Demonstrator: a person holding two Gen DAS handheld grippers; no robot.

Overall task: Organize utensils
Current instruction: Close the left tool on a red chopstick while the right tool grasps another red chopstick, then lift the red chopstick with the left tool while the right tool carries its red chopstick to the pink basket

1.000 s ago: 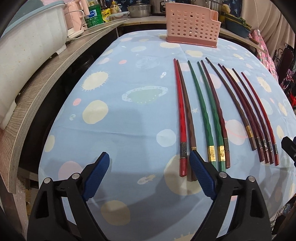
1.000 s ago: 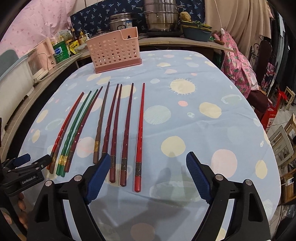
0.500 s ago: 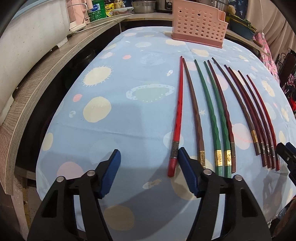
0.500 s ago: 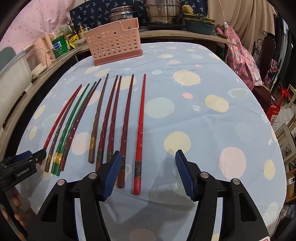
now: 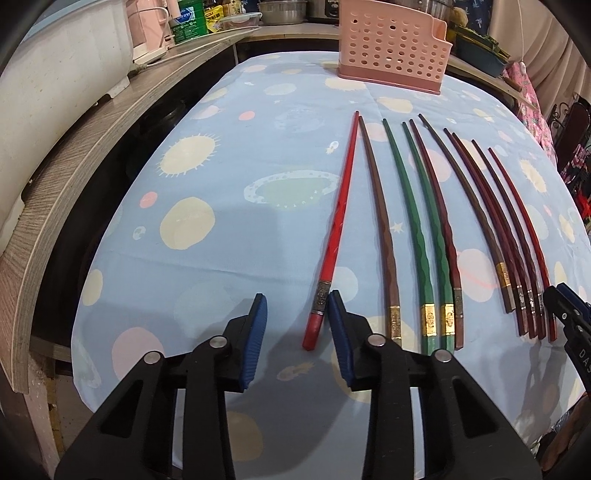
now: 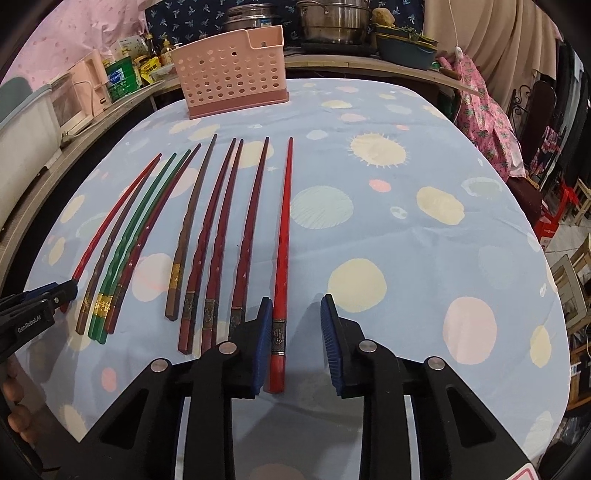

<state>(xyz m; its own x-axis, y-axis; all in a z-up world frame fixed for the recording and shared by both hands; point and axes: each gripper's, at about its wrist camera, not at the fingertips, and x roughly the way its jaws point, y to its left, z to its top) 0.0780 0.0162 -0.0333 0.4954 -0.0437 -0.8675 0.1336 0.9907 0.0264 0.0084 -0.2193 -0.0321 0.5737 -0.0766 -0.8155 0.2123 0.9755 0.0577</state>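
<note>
Several chopsticks lie side by side on the spotted blue tablecloth [image 5: 207, 236]. My left gripper [image 5: 297, 325] is open, its jaws either side of the butt end of the leftmost bright red chopstick [image 5: 338, 221]. My right gripper [image 6: 293, 332] is open around the butt end of the rightmost bright red chopstick [image 6: 282, 236]. Between them lie a brown chopstick [image 5: 380, 229], two green chopsticks [image 5: 417, 229] and dark red ones [image 6: 218, 229]. A pink perforated utensil holder [image 5: 393, 55] stands at the table's far end, and also shows in the right wrist view [image 6: 231, 77].
A wooden counter [image 5: 85, 147] with a white appliance [image 5: 48, 70] runs along the left. Pots [image 6: 332, 18] and bottles [image 6: 122, 77] stand behind the holder. Pink cloth [image 6: 484, 110] and chairs sit off the right edge.
Both grippers have moved forward and lower and narrowed. The left one now straddles the leftmost red chopstick's end, which has swung left; the right one straddles the rightmost red one.
</note>
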